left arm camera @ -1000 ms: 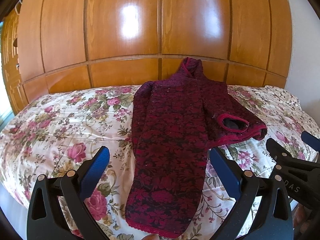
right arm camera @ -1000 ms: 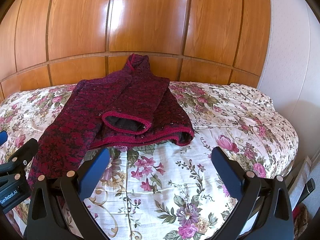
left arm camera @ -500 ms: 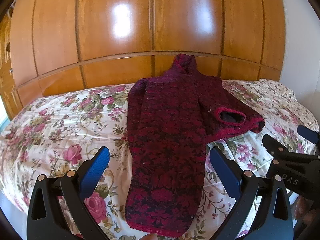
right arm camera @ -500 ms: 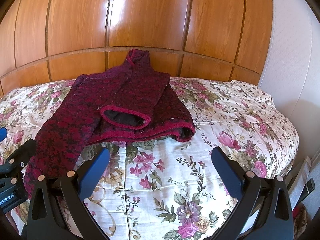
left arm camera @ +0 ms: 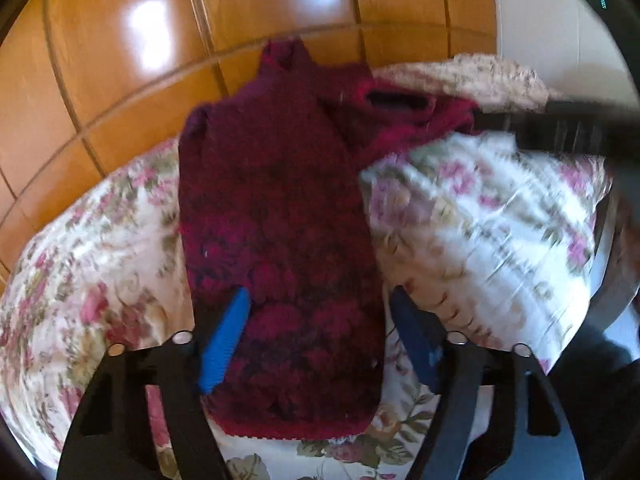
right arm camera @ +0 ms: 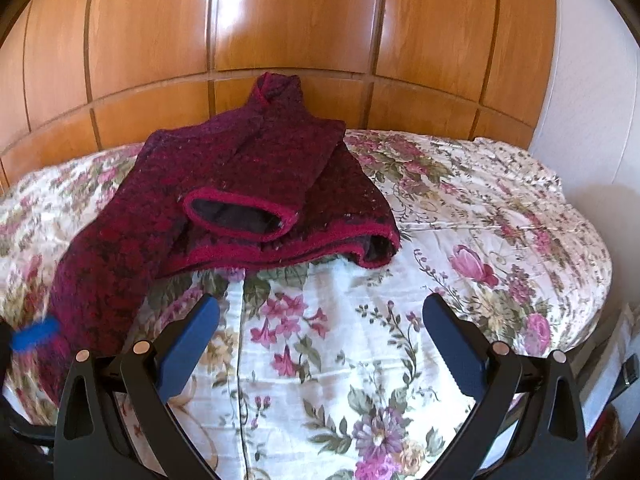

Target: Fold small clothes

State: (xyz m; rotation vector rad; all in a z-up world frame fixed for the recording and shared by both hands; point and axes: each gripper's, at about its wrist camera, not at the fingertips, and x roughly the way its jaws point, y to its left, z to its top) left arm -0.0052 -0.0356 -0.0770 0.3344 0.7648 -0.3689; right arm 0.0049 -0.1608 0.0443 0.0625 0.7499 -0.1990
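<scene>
A dark red patterned sweater (right arm camera: 248, 160) lies on the floral bedspread (right arm camera: 360, 340), collar toward the headboard. One sleeve is folded across the body, its cuff (right arm camera: 240, 218) open. The other sleeve (left arm camera: 288, 280) stretches toward me. My left gripper (left arm camera: 318, 300) is low over this sleeve and its jaws are closing; the sleeve lies between the blue pads (left arm camera: 224, 340), which straddle its width without squeezing it. The view is blurred. My right gripper (right arm camera: 320, 312) stands open over bare bedspread, just short of the sweater's hem, with nothing between its fingers.
A glossy wooden headboard (right arm camera: 280, 32) rises behind the bed. A white wall (right arm camera: 592, 80) runs along the right, and the mattress edge (right arm camera: 592, 320) drops off there. The right gripper's black body (left arm camera: 560, 128) shows at the upper right of the left wrist view.
My left gripper has dropped toward the long sleeve and rolled, and its jaws have narrowed around it. The right gripper has edged a little closer to the sweater's hem.
</scene>
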